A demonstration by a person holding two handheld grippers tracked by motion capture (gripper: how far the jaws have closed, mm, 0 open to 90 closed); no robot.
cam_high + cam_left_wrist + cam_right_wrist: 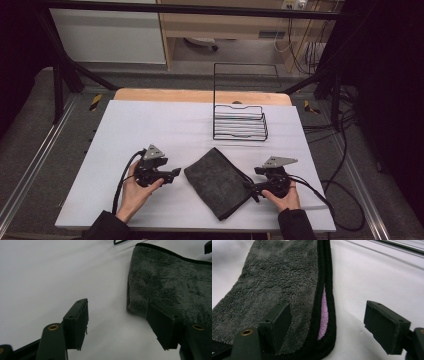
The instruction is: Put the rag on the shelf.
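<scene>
In the high view, a folded dark grey towel [218, 182] lies at a slant on the white table cover [150, 125], near the front edge. The left gripper [172, 174] sits just left of the towel, held in the person's left hand [134, 192], its jaws pointing toward the cloth's left corner. The right gripper [251, 186] is held in the right hand [283, 197] at the towel's right edge, its tips touching or just over the cloth. Farther back stands a black wire rack [240, 121] with a tall wire frame rising behind it, well apart from the towel.

In the left gripper view, the left gripper [123, 322] is spread wide with nothing between its 2 jaws. The fluffy grey towel [172, 282] lies ahead to the right, its near corner just beyond the right jaw.

In the right gripper view, the right gripper [327, 327] is also wide open and grips nothing. One jaw sits over the towel [274, 282], and the black-bound hem [327, 280] runs up between the 2 jaws. A strip of pink lining [324, 315] shows where the hem layers part. The other jaw is over bare white cover.
</scene>
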